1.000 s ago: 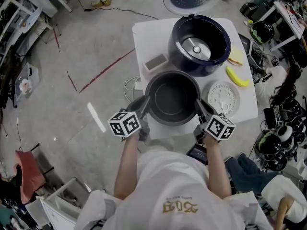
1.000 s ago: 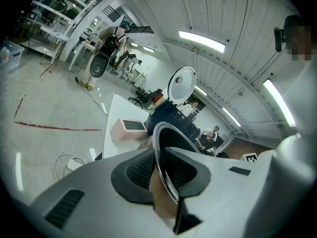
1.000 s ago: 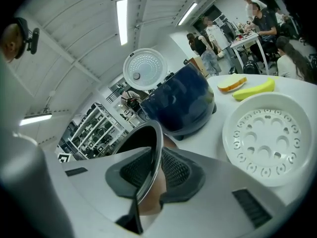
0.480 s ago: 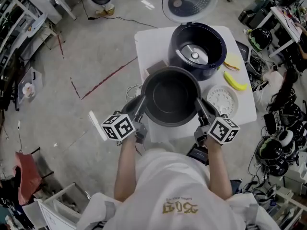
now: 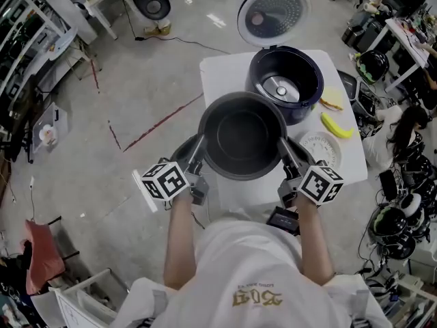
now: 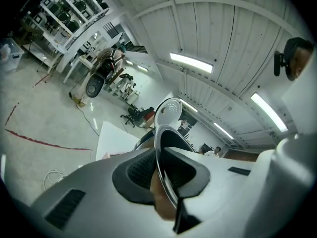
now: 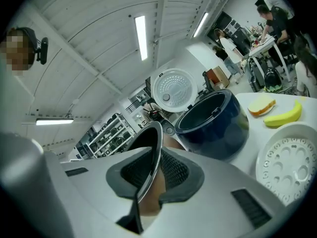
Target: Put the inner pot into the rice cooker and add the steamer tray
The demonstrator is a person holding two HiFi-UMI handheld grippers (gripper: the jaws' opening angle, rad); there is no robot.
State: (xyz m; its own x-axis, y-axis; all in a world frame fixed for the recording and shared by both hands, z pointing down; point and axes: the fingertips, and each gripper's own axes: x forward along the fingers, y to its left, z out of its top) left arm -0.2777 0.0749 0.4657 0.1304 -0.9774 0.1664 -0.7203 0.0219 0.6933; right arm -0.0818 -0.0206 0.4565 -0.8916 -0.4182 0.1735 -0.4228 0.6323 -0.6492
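A person, seen from above, holds a dark, round metal inner pot (image 5: pixel 242 137) between two tools. The left hand-held gripper (image 5: pixel 202 144) is clamped on the pot's left rim. The right hand-held gripper (image 5: pixel 282 145) is clamped on its right rim. Each gripper's own view shows the thin rim pinched between ribbed black pads (image 6: pixel 141 168).

The pot is upright. It appears to hang above the near part of the white square tabletop (image 5: pixel 222 77), though its height is hard to judge from this top-down view.

Just behind the pot stands the navy-blue round rice cooker (image 5: pixel 308 106). Its white-lined lid (image 5: pixel 273 14) is raised open, and a silver heating plate (image 5: pixel 280 87) shows inside.

The white, round, perforated steamer tray (image 5: pixel 324 147) lies flat on the tabletop to the right of the pot. A yellow banana (image 5: pixel 339 125) lies near it.
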